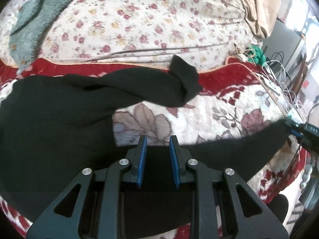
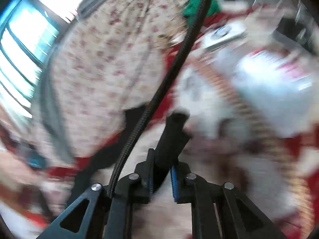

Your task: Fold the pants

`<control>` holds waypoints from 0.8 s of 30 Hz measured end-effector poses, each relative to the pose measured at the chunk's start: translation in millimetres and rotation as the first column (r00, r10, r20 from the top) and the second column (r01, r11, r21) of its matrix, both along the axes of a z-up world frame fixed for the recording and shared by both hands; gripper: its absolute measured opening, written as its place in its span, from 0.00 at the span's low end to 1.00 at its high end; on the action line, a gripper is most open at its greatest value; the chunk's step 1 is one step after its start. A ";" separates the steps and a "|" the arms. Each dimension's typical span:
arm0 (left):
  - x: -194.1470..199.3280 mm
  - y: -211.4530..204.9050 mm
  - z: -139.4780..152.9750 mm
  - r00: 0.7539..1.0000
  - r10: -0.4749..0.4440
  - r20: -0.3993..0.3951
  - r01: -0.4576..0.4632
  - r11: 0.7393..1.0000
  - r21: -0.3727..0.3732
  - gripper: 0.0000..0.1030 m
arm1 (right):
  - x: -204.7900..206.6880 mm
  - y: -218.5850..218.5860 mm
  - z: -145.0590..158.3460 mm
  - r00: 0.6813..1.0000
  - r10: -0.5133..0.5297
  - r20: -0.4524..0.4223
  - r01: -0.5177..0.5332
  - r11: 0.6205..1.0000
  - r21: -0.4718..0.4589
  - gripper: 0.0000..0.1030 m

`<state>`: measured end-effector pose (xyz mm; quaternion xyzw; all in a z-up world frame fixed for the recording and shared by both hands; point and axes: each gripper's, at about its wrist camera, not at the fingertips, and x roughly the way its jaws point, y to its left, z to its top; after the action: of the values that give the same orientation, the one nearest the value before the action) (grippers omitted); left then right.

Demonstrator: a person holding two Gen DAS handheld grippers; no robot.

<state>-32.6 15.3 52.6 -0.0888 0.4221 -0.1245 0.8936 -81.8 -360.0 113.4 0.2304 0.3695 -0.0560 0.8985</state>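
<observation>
While beneath parted left gripper (image 1: 158, 139), black pants (image 1: 59, 119).

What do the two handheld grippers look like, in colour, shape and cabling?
The left gripper has a black linkage frame with triangular cut-outs, silver round pivot pins and two fingers with ribbed blue pads. The right gripper has the same black frame, silver pins and blue pads; a braided black cable runs past it.
</observation>
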 end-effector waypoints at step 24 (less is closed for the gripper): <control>-17.2 0.6 -18.6 0.996 -0.089 -0.018 0.090 0.995 0.032 0.31 | 34.4 73.2 -88.2 0.909 0.317 -0.271 -0.383 0.892 -0.240 0.40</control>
<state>-49.8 15.9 34.1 -0.0562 0.4348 -0.1567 0.8850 -47.4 -286.8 25.2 0.0187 0.4923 0.0287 0.8698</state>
